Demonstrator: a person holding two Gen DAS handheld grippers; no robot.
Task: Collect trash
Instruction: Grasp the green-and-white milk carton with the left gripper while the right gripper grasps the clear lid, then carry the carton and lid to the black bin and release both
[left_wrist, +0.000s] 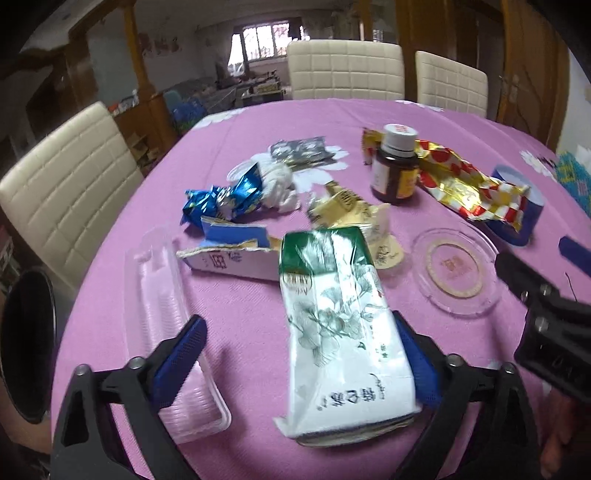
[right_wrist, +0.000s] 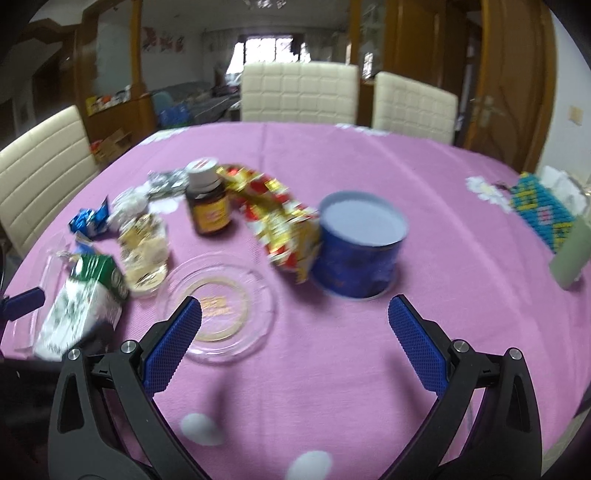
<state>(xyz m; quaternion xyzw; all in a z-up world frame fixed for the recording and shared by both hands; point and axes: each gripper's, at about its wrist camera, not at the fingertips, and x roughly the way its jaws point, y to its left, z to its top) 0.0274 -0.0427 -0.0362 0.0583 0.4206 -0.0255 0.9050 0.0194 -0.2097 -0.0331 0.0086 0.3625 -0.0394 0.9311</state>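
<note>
My left gripper (left_wrist: 299, 332) is open, its jaws on either side of a green and white tissue pack (left_wrist: 340, 325) that lies on the pink tablecloth (left_wrist: 243, 302); the right finger touches its side. The pack also shows in the right wrist view (right_wrist: 81, 302). Beyond it lie a torn blue and white carton (left_wrist: 232, 254), a blue foil wrapper (left_wrist: 221, 199), a gold wrapper (left_wrist: 351, 214), a red and gold foil bag (left_wrist: 469, 181) and a black wrapper (left_wrist: 301, 149). My right gripper (right_wrist: 295, 317) is open and empty, above the cloth near a glass ashtray (right_wrist: 221, 306).
A clear plastic tray (left_wrist: 166, 325) lies left of the pack. A brown bottle with white cap (left_wrist: 395, 166) stands mid-table. A blue round tin (right_wrist: 354, 243) stands ahead of my right gripper. Cream chairs (left_wrist: 343, 70) surround the table. A beaded box (right_wrist: 539, 206) sits far right.
</note>
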